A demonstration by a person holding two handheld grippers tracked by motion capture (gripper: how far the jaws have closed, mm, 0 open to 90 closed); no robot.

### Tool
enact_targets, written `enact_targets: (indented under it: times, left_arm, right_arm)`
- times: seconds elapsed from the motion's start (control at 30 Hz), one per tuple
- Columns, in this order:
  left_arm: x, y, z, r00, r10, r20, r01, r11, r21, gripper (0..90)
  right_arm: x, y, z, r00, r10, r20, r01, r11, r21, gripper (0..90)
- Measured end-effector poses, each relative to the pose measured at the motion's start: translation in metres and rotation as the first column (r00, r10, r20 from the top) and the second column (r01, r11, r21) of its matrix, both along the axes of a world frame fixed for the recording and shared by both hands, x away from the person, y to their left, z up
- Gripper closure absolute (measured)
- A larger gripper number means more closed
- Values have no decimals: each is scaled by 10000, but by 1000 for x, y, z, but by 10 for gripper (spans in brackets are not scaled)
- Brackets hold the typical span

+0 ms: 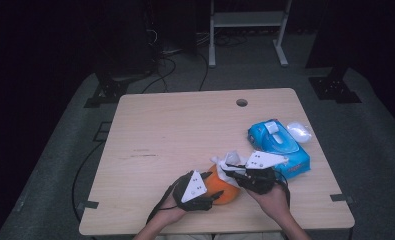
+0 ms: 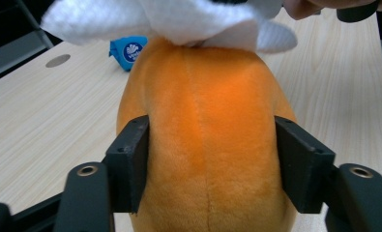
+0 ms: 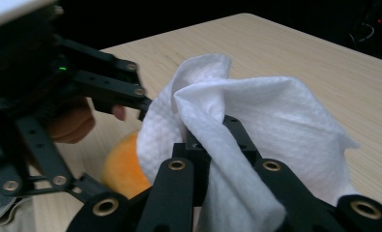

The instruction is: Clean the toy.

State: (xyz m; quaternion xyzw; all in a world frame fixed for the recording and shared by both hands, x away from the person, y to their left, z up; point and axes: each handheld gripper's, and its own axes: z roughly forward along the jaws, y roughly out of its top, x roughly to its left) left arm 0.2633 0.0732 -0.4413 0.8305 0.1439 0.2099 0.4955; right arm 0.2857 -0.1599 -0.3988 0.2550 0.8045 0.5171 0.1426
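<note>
An orange plush toy [image 1: 222, 189] lies near the front edge of the wooden table [image 1: 175, 130]. My left gripper [image 1: 216, 194] is shut on it from the left; in the left gripper view both pads [image 2: 130, 159] press into the plush sides [image 2: 208, 135]. A white wipe [image 1: 230, 160] is draped over the far end of the toy. My right gripper [image 1: 228, 171] comes from the right and is shut on that wipe; in the right gripper view the cloth [image 3: 275, 116] bunches over the closed jaws of the gripper [image 3: 217, 135]. The orange plush [image 3: 123, 169] shows below the wipe.
A blue wet-wipe pack [image 1: 280, 147] lies just right of my right hand, with a small white object [image 1: 299, 131] behind it. A round hole [image 1: 241, 102] sits near the table's far edge. A white frame stand [image 1: 247, 20] and cables are on the floor beyond.
</note>
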Motion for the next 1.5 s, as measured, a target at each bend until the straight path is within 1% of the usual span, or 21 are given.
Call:
enact_targets:
  times: [0.1, 0.17, 0.23, 0.3, 0.37, 0.47, 0.57, 0.63, 0.67, 0.77, 0.83, 0.9, 0.97, 1.0, 1.03, 1.1, 1.17, 1.27, 1.37, 1.43, 1.5]
  left_arm:
    - [-1, -1, 1, 9999, 41, 101, -41, 10000, -47, 391]
    - [-2, -3, 2, 9999, 61, 153, -59, 9999, -102, 396]
    - [-1, -4, 2, 9999, 66, 158, -64, 9999, -139, 401]
    - [-1, -3, 3, 9999, 151, 57, -149, 9996, -254, 407]
    - [1, -2, 4, 9997, 213, -71, -215, 9991, -372, 413]
    - [0, -1, 7, 9996, 263, -118, -269, 9980, -574, 421]
    - [-1, 1, 9, 9997, 203, -132, -210, 9978, -624, 421]
    - [1, 0, 6, 9997, 198, -137, -206, 9976, -664, 389]
    - [1, -1, 5, 9997, 194, -127, -203, 9971, -732, 345]
    - [5, 1, 3, 9998, 200, -1, -199, 9953, -944, 205]
    - [8, 3, 1, 9993, 308, -189, -327, 9937, -1075, 146]
    - [11, 3, -3, 9980, 304, -556, -362, 9938, -1050, 103]
    - [13, 2, -7, 9969, 267, -738, -337, 9949, -948, 97]
    - [14, 1, -8, 9958, 285, -871, -372, 9943, -1001, 98]
    - [14, 1, -8, 9954, 274, -919, -366, 9942, -1007, 135]
    - [11, 1, -2, 9966, 407, -718, -461, 9962, -744, 253]
    - [8, 3, 3, 9966, 403, -722, -460, 9959, -782, 326]
    - [6, 4, 12, 9978, 414, -515, -455, 9957, -808, 364]
    - [3, 6, 20, 9984, 471, -323, -498, 9948, -889, 385]
    - [2, 9, 23, 9985, 457, -287, -482, 9945, -930, 395]
    - [2, 10, 24, 9987, 420, -284, -446, 9944, -962, 401]
  right_arm:
    - [11, -14, -6, 9974, -645, -316, 648, 9979, 84, 825]
    - [18, -26, -11, 9920, -1132, -560, 1139, 9934, 95, 825]
    - [20, -31, -11, 9894, -1317, -610, 1323, 9912, 64, 825]
    - [16, -28, -8, 9910, -1240, -503, 1247, 9921, 111, 825]
    - [8, -17, -3, 9968, -675, -419, 688, 9972, 298, 824]
    - [-4, -1, 5, 9999, -26, -149, 31, 9993, 372, 823]
    - [-7, 3, 7, 10000, 43, -19, -43, 9997, 233, 824]
    - [-2, 0, 0, 9999, -68, -128, 71, 9998, 184, 825]
    - [1, -2, -4, 9995, -153, -278, 158, 9997, 177, 825]
    - [6, -7, -9, 9986, -363, -393, 370, 9992, 153, 825]
    - [7, -9, -8, 9983, -517, -286, 519, 9986, 64, 825]
    - [9, -12, -9, 9970, -695, -337, 701, 9974, 159, 825]
    - [11, -16, -10, 9953, -889, -378, 897, 9957, 213, 825]
    - [13, -19, -11, 9946, -943, -438, 957, 9949, 305, 825]
    - [13, -20, -11, 9942, -968, -465, 983, 9946, 320, 825]
    - [12, -20, -10, 9937, -1027, -439, 1044, 9938, 370, 825]
    - [7, -17, -5, 9954, -910, -300, 922, 9948, 430, 825]
    - [-2, -9, 5, 9995, -240, -203, 258, 9952, 946, 825]
    - [-12, 7, 12, 9994, 249, 223, -265, 9967, 772, 824]
    - [-14, 11, 15, 9986, 266, 457, -296, 9974, 656, 825]
    - [-10, 7, 13, 9995, 73, 299, -93, 9976, 687, 825]
